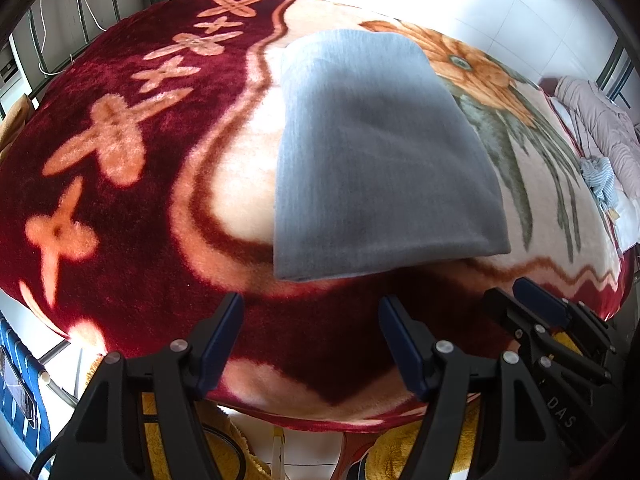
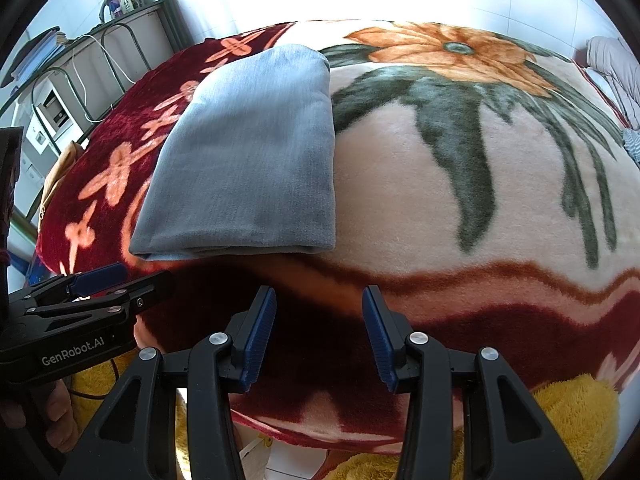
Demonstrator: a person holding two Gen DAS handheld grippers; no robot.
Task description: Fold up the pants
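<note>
Yellow fleece (image 2: 576, 412) lies nearest, under both grippers; the left gripper (image 1: 312, 316) gapes wide and empty, the right gripper (image 2: 319, 312) stands part open, empty too; beyond them the folded grey pants (image 2: 248, 160) rest flat on the floral blanket (image 2: 440, 184); nothing blocks them; a pink jacket (image 1: 600, 120) lies farther right.

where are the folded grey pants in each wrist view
Left wrist: folded grey pants lie centre, slightly right, above the open left gripper.
Right wrist: pants lie left of centre.
Shared landmark: the orange flower printed on the blanket.
</note>
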